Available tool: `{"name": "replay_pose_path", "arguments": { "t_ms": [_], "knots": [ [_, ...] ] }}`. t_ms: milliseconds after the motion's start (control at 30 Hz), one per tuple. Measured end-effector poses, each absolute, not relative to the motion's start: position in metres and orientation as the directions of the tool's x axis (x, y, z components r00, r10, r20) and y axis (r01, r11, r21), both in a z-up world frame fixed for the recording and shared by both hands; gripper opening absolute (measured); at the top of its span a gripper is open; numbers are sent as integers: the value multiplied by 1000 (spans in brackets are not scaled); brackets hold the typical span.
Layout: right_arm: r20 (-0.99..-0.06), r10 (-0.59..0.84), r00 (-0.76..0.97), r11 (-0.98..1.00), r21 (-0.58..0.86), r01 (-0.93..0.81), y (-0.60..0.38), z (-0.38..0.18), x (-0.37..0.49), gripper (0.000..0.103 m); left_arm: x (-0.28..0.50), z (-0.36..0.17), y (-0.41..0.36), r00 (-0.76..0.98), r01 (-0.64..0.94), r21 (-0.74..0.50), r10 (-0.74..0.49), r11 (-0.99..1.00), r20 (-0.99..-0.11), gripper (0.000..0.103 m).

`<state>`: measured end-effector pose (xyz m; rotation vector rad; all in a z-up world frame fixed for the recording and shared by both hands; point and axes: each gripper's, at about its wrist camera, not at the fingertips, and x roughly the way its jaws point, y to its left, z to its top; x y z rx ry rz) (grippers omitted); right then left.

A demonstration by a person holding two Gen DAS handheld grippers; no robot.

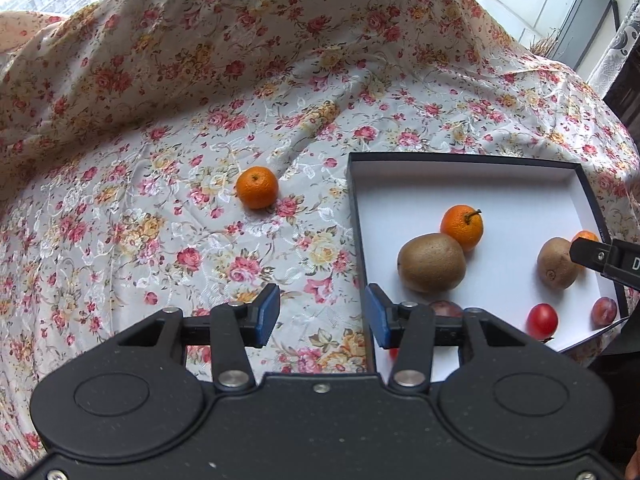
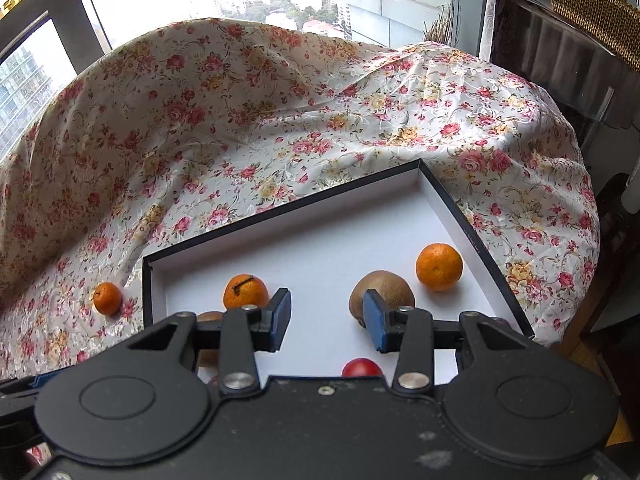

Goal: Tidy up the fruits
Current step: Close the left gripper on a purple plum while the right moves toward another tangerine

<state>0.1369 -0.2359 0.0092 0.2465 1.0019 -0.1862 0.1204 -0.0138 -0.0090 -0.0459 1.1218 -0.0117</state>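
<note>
A mandarin [image 1: 256, 187] lies alone on the flowered cloth, ahead and left of my left gripper [image 1: 322, 312]. That gripper hovers open over the cloth beside the box's left wall, with nothing between its blue pads. The white box with a dark rim [image 1: 464, 157] holds a stemmed mandarin [image 1: 462, 227], two kiwis [image 1: 432, 263] [image 1: 556, 263], another mandarin [image 1: 585, 236], a red tomato [image 1: 542, 321] and a plum [image 1: 605, 311]. My right gripper [image 2: 326, 312] is open and empty above the box floor. A kiwi [image 2: 382, 294] sits just behind its right finger.
The flowered cloth [image 2: 280, 120] rises in folds behind the box and drops off at the right. A window lies beyond the cloth, and a dark shelf with a wicker basket [image 2: 592, 4] stands at the far right. A second plum [image 1: 446, 308] shows partly behind my left gripper's right finger.
</note>
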Motion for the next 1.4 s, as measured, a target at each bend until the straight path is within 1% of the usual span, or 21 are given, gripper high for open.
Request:
{"name": "replay_pose_path", "arguments": {
  "t_ms": [267, 467, 533, 633, 767, 833, 1000, 1167, 1333, 1400],
  "knots": [
    [-865, 34, 500, 949, 186, 256, -198, -12, 107, 43, 93, -25, 58, 416, -174, -25, 51, 984, -908, 55],
    [-872, 27, 489, 933, 197, 300, -171, -30, 100, 43, 82, -40, 114, 392, -292, -24, 97, 956, -915, 55],
    [-869, 49, 492, 932, 217, 291, -161, -30, 103, 43, 79, -43, 131, 385, -316, -32, 98, 948, -918, 55],
    [-863, 35, 504, 938, 203, 281, -146, -30, 108, 43, 76, -47, 154, 382, -343, -43, 97, 938, -919, 55],
    [-872, 79, 484, 940, 227, 255, -127, -34, 119, 43, 73, -53, 182, 369, -400, -85, 75, 913, -926, 55],
    [-868, 77, 491, 945, 220, 240, -116, -33, 120, 43, 71, -57, 192, 356, -425, -103, 61, 899, -932, 55],
    [-859, 95, 503, 955, 222, 199, -87, -30, 124, 43, 68, -65, 198, 337, -408, -141, 5, 902, -942, 55],
    [-860, 119, 495, 960, 227, 163, -64, -32, 128, 43, 65, -58, 190, 385, -338, -162, -21, 927, -923, 55],
    [-860, 138, 492, 961, 236, 143, -51, -33, 130, 43, 68, -57, 183, 399, -277, -237, -114, 931, -910, 58],
    [-859, 142, 492, 961, 238, 138, -49, -33, 130, 43, 71, -60, 176, 383, -250, -245, -137, 937, -914, 58]
  ]
}}
